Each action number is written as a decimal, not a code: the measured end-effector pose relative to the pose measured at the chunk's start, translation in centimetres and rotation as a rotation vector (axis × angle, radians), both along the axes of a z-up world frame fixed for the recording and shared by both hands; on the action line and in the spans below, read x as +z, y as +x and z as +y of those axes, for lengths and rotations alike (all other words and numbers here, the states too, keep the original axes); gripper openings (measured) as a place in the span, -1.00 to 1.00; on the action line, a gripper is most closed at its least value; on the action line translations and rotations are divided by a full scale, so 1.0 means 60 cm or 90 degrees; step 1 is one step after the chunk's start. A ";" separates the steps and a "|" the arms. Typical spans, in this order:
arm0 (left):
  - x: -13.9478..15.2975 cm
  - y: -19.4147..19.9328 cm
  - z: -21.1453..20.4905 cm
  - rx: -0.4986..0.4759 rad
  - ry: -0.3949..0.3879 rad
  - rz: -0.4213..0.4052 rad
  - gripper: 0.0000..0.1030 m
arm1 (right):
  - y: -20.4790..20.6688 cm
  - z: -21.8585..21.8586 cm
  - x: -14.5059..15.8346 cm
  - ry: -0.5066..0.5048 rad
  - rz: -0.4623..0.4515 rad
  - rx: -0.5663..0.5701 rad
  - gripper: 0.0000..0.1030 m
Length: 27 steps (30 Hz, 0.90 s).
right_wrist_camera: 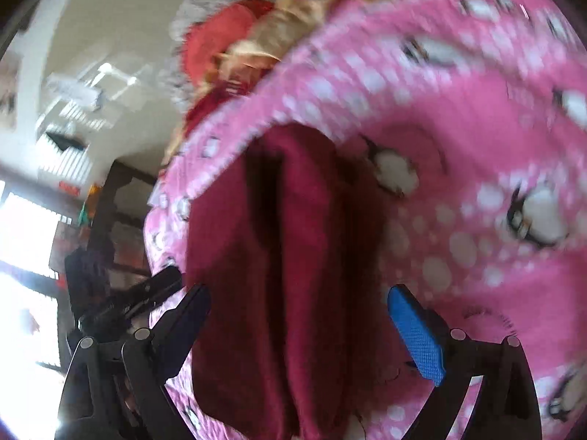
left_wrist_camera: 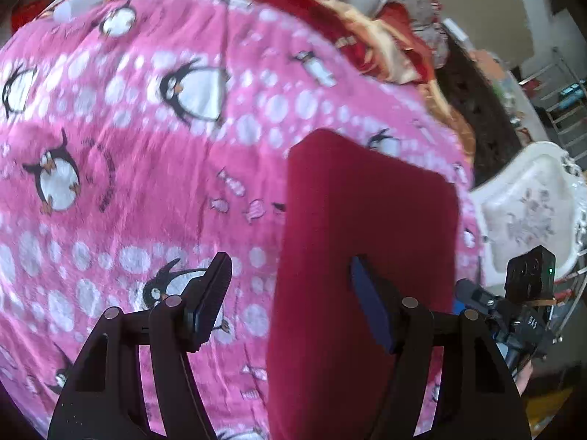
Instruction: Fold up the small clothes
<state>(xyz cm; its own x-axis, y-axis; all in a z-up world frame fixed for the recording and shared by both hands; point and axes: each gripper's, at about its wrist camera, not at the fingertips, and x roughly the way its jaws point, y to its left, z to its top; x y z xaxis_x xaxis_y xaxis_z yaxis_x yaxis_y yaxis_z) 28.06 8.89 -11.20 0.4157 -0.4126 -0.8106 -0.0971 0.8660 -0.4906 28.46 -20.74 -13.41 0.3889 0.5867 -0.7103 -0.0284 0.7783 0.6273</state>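
Lying folded on a pink penguin blanket [left_wrist_camera: 128,183] w/ both jaws spread wide, the dark red cloth [left_wrist_camera: 367,238] sits between left gripper [left_wrist_camera: 290,293] & right gripper [right_wrist_camera: 299,330]; a one-layer pinch could undo the fold, I reckon.

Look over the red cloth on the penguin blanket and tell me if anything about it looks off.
Nothing is damaged. The dark red cloth lies on the pink penguin blanket folded lengthwise, but a deep crease runs down its middle in the right wrist view, so the fold is not flat. Both grippers' jaws stand open around it.
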 end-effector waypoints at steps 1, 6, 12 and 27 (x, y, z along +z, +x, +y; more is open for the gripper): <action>-0.006 0.002 -0.002 0.003 -0.010 0.002 0.09 | 0.010 0.001 -0.012 0.014 0.012 0.002 0.51; -0.014 -0.003 -0.007 0.014 -0.008 0.024 0.06 | 0.019 -0.005 -0.047 -0.001 0.040 -0.018 -0.22; 0.012 -0.089 -0.014 -0.031 0.000 0.021 0.22 | -0.072 -0.026 -0.028 0.059 0.022 -0.027 0.58; -0.017 -0.190 -0.035 -0.016 -0.109 0.063 -0.72 | -0.143 0.029 -0.039 0.015 0.061 0.005 -0.51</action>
<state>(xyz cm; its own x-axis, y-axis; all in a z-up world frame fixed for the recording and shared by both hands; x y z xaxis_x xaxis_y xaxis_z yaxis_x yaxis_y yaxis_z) 16.63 6.82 -12.19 0.3248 -0.5574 -0.7641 -0.1317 0.7734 -0.6201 19.91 -19.02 -15.74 0.3152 0.6065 -0.7299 0.0256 0.7634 0.6454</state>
